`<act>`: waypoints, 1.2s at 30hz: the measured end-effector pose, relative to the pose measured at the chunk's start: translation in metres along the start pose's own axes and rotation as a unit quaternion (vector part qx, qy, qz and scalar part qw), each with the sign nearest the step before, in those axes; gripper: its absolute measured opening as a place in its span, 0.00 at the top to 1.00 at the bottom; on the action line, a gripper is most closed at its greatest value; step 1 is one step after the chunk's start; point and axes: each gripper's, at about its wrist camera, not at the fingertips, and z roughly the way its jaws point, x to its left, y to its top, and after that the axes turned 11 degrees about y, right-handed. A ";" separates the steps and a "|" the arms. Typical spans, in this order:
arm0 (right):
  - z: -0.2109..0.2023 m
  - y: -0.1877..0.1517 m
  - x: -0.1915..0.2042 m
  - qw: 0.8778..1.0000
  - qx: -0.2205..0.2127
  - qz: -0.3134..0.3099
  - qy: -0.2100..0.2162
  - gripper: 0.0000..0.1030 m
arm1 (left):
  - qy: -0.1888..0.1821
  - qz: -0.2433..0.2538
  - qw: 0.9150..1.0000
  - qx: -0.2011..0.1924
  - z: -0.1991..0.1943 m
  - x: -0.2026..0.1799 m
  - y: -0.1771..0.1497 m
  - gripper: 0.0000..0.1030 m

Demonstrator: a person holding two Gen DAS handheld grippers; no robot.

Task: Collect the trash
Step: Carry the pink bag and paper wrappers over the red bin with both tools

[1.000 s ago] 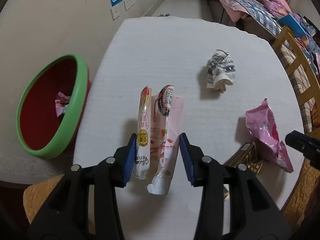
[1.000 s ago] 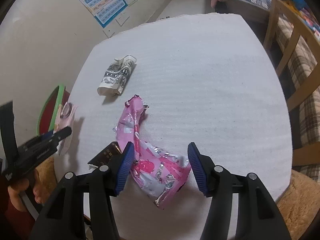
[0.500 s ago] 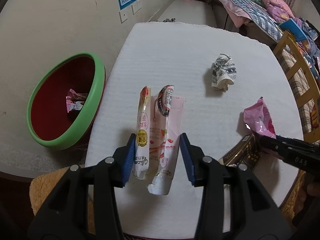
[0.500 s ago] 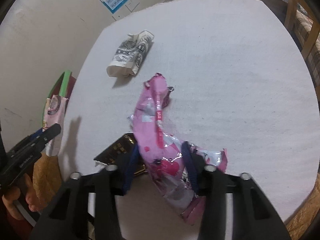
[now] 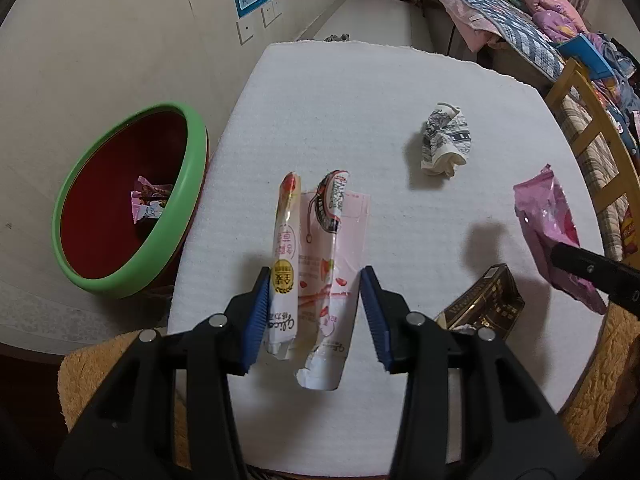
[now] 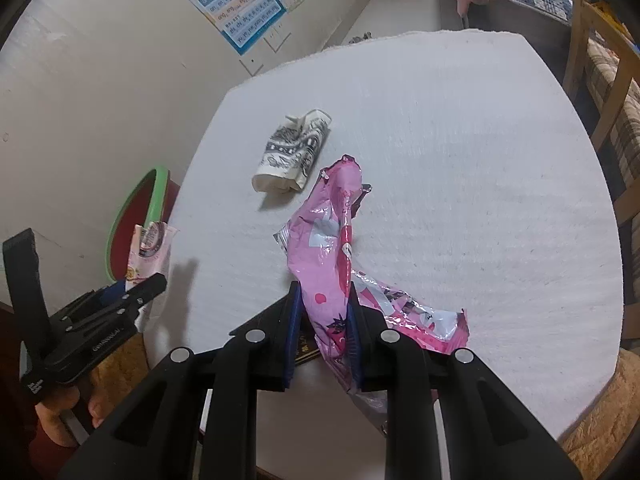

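Observation:
My left gripper (image 5: 314, 312) holds a pink-and-white snack wrapper (image 5: 320, 256) above the white table (image 5: 360, 120); its jaws stand fairly wide with the wrapper between them. It also shows in the right wrist view (image 6: 148, 248). My right gripper (image 6: 322, 328) is shut on a crumpled pink foil bag (image 6: 340, 240), lifted off the table; the bag also shows in the left wrist view (image 5: 548, 232). A crumpled black-and-white paper wrapper (image 5: 444, 144) lies mid-table, also in the right wrist view (image 6: 292, 152). A dark gold-patterned wrapper (image 5: 484, 304) lies near the front edge.
A green-rimmed red bin (image 5: 120, 200) stands on the floor left of the table, with a small wrapper (image 5: 148, 200) inside. A wooden chair (image 5: 592, 120) and a bed (image 5: 500, 20) are to the right. A wall with posters (image 6: 240, 4) is on the left.
My right gripper closed on the pink foil bag and lifted it. My left gripper rose and pulled back with its wrapper, bringing the bin more into view.

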 end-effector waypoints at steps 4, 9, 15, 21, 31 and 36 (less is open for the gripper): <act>-0.001 0.002 0.009 1.000 -0.005 -0.004 0.004 0.80 | 0.001 0.000 1.000 -0.003 -0.001 0.000 -0.001 0.59; -0.005 0.003 0.020 1.000 -0.018 -0.011 0.022 0.80 | 0.009 0.007 1.000 -0.005 -0.002 0.001 -0.001 0.59; -0.009 0.003 0.031 0.999 -0.021 -0.025 0.019 0.80 | 0.007 -0.014 1.000 -0.015 -0.007 0.007 0.001 0.59; -0.006 0.001 0.040 0.999 -0.016 -0.034 0.024 0.80 | 0.025 -0.028 0.999 -0.036 -0.020 0.021 0.002 0.59; 0.011 0.000 0.070 0.997 0.008 -0.070 0.018 0.80 | 0.053 -0.054 0.994 -0.074 -0.036 0.051 0.005 0.59; 0.022 0.003 0.088 0.996 0.015 -0.089 0.015 0.80 | 0.061 -0.069 0.993 -0.080 -0.036 0.069 0.003 0.59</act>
